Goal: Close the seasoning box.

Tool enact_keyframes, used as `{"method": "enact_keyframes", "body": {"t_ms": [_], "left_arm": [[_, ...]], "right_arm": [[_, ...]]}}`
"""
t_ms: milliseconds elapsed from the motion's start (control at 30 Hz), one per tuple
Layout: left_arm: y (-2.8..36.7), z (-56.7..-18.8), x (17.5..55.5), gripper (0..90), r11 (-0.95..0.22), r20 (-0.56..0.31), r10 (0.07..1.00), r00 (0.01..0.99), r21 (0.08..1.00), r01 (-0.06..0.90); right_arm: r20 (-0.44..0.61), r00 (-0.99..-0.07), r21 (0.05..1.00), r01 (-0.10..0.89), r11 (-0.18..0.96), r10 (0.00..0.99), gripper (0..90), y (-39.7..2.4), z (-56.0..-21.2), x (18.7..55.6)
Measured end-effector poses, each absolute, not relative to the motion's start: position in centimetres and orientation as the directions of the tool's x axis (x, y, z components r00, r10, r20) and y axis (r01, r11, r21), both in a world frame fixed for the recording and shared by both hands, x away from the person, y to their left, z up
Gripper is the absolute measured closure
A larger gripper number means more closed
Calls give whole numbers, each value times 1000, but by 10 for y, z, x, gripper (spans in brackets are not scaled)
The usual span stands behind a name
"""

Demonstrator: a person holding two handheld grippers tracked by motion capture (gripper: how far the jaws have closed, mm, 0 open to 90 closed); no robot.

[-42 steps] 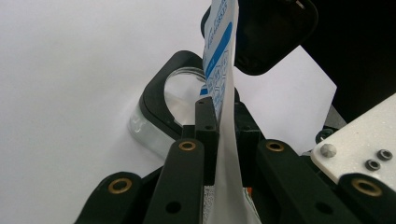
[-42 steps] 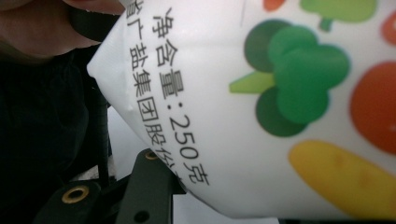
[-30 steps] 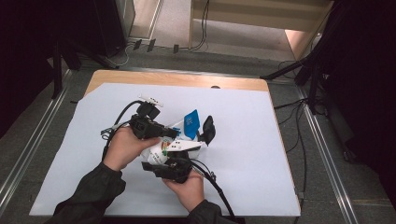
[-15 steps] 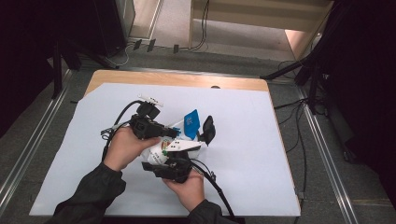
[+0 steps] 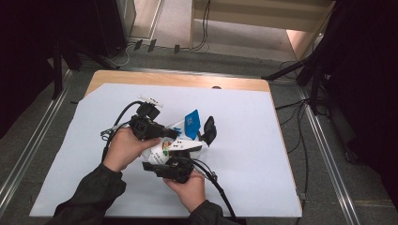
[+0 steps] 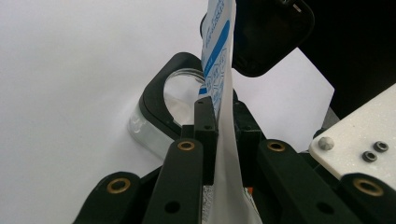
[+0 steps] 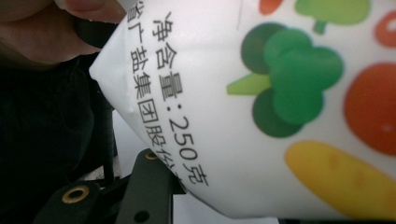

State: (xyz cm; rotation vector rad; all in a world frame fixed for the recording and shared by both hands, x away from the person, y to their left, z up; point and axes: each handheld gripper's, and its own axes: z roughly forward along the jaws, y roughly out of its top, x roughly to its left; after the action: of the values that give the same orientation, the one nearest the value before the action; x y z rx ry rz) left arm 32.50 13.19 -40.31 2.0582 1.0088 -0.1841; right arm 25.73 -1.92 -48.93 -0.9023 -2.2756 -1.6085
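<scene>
White plastic pouch [image 5: 176, 146] hangs above the table [image 5: 244, 154] between my tools: left gripper [image 6: 219, 126] pinches its blue top edge, right gripper [image 5: 174, 165] clamps its body, so I judge it stays taut over the jar [image 6: 161, 116].

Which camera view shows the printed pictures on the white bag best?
The right gripper view: the white bag is close, showing vegetable drawings and text. The left gripper view shows its thin edge; the high view shows it small between both tools.
</scene>
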Motion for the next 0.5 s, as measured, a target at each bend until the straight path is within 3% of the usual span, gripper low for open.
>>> {"method": "enact_keyframes", "body": {"t_ms": [233,400,500], "left_arm": [[132,-401,324,875,-338,-436,600,671,621,707],[133,-402,325,883,-324,-437,613,658,621,714],[134,-403,327,883,-317,-447,608,656,620,717]], "right_arm": [[488,-797,789,577,211,355,676,-20,-489,257],[477,-798,792,572,213,368,618,-19,-489,257],[471,-796,791,572,216,381,656,-19,-489,257]]}}
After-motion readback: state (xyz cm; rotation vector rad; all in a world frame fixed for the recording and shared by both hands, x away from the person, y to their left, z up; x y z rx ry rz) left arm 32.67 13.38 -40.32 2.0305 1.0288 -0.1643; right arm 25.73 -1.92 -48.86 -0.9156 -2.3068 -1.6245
